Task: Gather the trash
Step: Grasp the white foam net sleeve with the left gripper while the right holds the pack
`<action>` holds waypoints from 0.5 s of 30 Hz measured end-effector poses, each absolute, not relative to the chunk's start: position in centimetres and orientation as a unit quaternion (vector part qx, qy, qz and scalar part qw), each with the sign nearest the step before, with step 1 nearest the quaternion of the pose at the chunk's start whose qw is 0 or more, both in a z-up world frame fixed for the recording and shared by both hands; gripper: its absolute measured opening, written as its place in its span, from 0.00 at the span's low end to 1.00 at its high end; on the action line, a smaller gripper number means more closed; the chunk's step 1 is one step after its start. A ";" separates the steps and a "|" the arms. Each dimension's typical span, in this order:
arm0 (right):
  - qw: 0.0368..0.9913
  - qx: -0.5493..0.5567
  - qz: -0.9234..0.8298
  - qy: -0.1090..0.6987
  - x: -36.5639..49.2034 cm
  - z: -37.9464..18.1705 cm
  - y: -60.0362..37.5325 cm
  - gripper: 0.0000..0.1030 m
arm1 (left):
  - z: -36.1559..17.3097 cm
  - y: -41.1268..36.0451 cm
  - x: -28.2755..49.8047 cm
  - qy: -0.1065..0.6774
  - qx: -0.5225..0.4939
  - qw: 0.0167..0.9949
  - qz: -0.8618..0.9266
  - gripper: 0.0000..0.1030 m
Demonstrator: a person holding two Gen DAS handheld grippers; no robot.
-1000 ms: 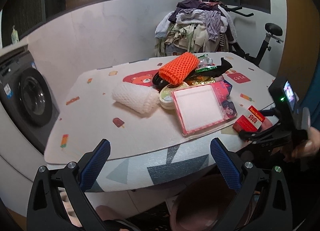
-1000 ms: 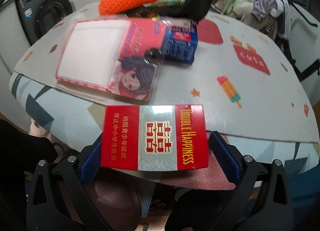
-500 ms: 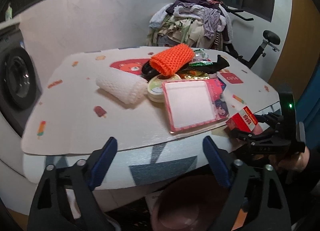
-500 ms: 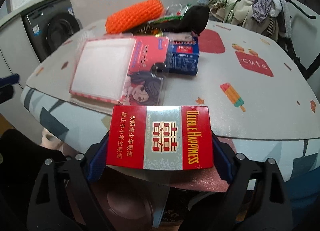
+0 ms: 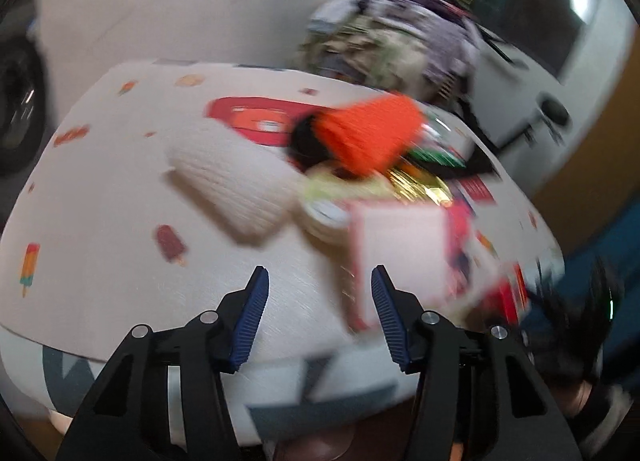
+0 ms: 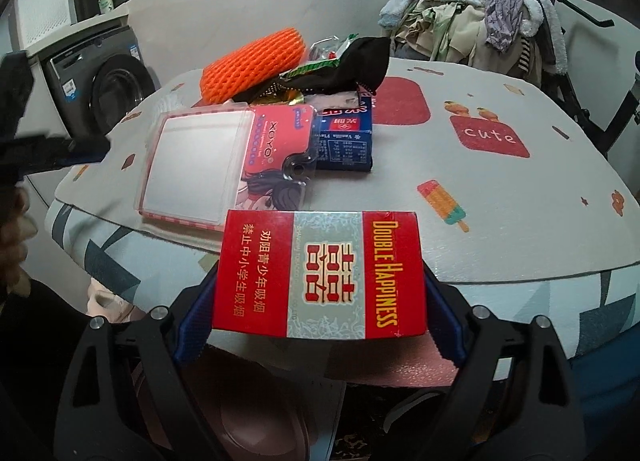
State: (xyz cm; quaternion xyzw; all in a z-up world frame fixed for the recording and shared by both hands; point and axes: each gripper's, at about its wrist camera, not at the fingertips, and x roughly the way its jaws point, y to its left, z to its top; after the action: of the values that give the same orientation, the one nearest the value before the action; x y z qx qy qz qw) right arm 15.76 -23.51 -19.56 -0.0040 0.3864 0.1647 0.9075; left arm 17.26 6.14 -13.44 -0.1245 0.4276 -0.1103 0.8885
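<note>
right gripper (image 6: pixel 320 301): jaws clamped across the ends of the red cigarette box (image 6: pixel 318 275), held off the bench (image 6: pixel 500 229) at its near edge, over a pinkish bin (image 6: pixel 256 421) dimly seen at 6 o'clock below.
left gripper (image 5: pixel 318 317): jaws closing with nothing between them, only bare bench behind; that view is badly smeared.
heap of trash: at 12 o'clock on the bench, the pink card packet (image 6: pixel 224 169) nearest, the blue carton (image 6: pixel 348 141) beside it at 3 o'clock, the orange net sleeve (image 6: pixel 252 61) and a black rag (image 6: pixel 352 65) behind; the white net sleeve (image 5: pixel 228 185) lies at 9 o'clock of the heap.
step in hand, by my reckoning: drop the box into the bin.
doing it well: carry the box fully over the bin's mouth before letting go, keep it level, and steady the left gripper before it reaches for the card packet, whose thin edge needs a low, flat approach.
</note>
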 end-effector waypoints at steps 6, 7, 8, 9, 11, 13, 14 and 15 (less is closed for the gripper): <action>0.911 0.017 0.154 0.383 16.3 -19.4 -24.2 0.85 | -14.3 11.6 23.9 0.450 -0.229 0.862 -0.043 0.51; 0.910 0.017 0.153 0.385 16.4 -19.4 -24.3 0.85 | -14.6 12.1 25.1 0.456 -0.244 0.855 -0.035 0.51; 0.909 0.017 0.153 0.387 16.5 -19.6 -24.2 0.85 | -14.9 12.5 26.2 0.460 -0.258 0.849 -0.027 0.51; 0.909 0.017 0.153 0.388 16.5 -19.6 -24.2 0.85 | -15.0 12.8 26.9 0.462 -0.266 0.846 -0.021 0.51; 0.909 0.018 0.154 0.388 16.5 -19.6 -24.3 0.85 | -15.3 13.2 28.7 0.465 -0.285 0.838 -0.004 0.52; 0.908 0.019 0.154 0.389 16.6 -19.6 -24.3 0.85 | -15.6 13.4 30.0 0.469 -0.291 0.834 0.012 0.53; 0.907 0.020 0.154 0.391 16.7 -19.6 -24.3 0.85 | -15.8 13.5 30.6 0.471 -0.292 0.832 0.020 0.53; 0.907 0.021 0.154 0.392 16.8 -19.6 -24.4 0.85 | -16.1 13.4 31.0 0.473 -0.289 0.832 0.025 0.53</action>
State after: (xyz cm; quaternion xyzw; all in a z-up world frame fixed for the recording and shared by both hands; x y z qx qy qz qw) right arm 16.75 -24.37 -19.63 0.0209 0.3918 0.1536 0.9069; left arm 31.01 13.40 -16.13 -0.2889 0.4730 0.0250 0.8320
